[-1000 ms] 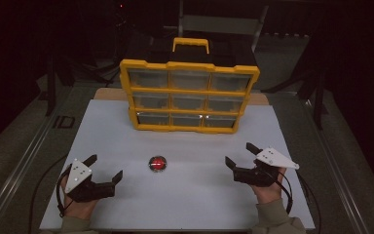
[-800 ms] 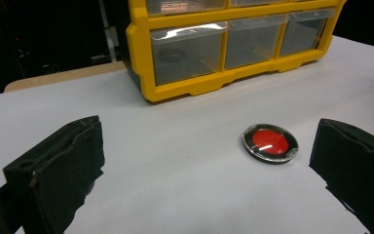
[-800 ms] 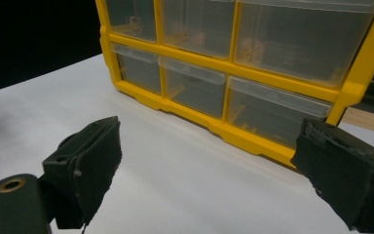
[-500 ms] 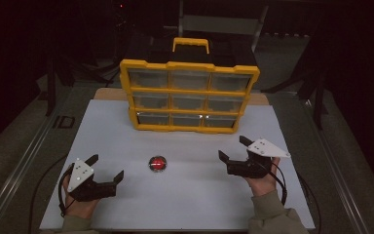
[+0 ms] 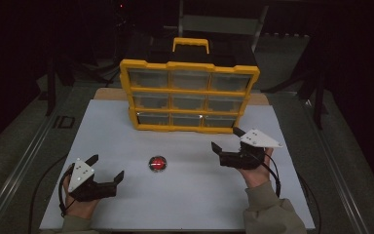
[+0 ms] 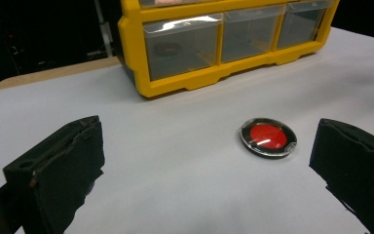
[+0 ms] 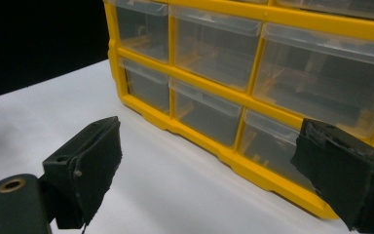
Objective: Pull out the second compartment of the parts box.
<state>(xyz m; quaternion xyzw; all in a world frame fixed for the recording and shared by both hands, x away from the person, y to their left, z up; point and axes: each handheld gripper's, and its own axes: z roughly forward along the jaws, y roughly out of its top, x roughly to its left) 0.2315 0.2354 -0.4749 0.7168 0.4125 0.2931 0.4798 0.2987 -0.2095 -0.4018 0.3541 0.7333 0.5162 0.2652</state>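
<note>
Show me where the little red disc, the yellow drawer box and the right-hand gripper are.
red disc (image 5: pixel 158 164), high view, on its red centre.
yellow drawer box (image 5: pixel 189 91), high view, on the yellow bar between its top and middle drawer rows.
right gripper (image 5: pixel 225 140), high view, midway between its open jaws.

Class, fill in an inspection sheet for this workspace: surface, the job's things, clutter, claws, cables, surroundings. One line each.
Surface: white board on the table, bare around the parts.
Job's things: round red disc lying flat at mid-board; yellow drawer cabinet upright at the far edge, all clear drawers closed.
Clutter: nothing seen.
Claws: left claw open, near the front edge, holding nothing; right claw open, close to the cabinet's lower right drawers, holding nothing.
Cables: one black cable trails by each wrist.
Surroundings: dark, details unclear.
</note>
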